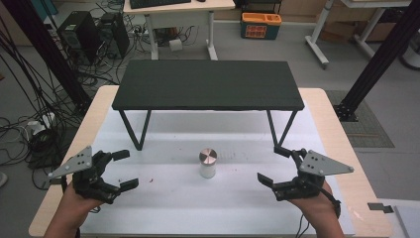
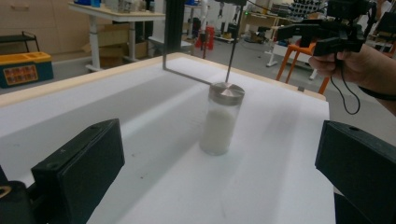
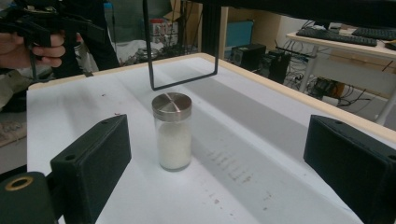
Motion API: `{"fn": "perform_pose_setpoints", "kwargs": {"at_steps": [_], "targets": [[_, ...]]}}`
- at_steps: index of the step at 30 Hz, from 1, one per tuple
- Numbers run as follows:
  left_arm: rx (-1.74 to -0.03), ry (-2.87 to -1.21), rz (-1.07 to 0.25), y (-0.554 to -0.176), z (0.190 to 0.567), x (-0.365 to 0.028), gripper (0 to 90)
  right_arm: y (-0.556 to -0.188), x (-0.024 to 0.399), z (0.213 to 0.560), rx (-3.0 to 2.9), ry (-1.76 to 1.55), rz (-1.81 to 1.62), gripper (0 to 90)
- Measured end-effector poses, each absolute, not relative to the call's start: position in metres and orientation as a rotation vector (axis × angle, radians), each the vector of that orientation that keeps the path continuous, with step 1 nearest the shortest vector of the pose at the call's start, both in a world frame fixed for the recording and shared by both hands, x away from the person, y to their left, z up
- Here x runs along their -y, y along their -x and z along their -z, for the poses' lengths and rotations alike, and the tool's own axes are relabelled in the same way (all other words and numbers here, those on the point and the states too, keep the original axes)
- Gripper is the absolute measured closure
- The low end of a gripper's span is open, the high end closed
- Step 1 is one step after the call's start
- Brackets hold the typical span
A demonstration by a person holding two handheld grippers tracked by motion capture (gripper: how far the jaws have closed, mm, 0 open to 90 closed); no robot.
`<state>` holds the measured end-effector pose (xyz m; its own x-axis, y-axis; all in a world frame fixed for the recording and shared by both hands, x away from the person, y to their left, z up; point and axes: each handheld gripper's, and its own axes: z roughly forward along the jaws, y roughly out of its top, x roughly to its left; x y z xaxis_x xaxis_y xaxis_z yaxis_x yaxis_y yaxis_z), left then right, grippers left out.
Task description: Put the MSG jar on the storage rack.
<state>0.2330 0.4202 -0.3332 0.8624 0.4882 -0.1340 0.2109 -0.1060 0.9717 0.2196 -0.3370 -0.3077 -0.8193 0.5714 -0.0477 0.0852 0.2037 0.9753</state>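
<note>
High view, lidded jar [image 1: 208, 163] upright, white powder inside

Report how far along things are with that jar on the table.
Nothing looks done yet: the jar stands upright on the white table, metal lid on, in front of the black shelf. In hand: nothing; the left claw and right claw are both open, flanking the jar, apart from it. Grasping it is still left.
</note>
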Motion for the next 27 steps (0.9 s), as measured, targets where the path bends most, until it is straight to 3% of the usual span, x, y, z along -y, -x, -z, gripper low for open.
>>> {"fn": "perform_pose_setpoints", "kwargs": {"at_steps": [17, 27], "targets": [[-0.516, -1.670, -0.252, -0.224, 0.333, -0.416, 1.5, -0.264, 0.264, 0.330, -2.229, -0.537, -1.660, 6.7], [-0.495, -1.667, -0.259, -0.213, 0.332, -0.415, 1.4, -0.298, 0.227, 0.362, -2.271, -0.610, -1.694, 6.7]]}}
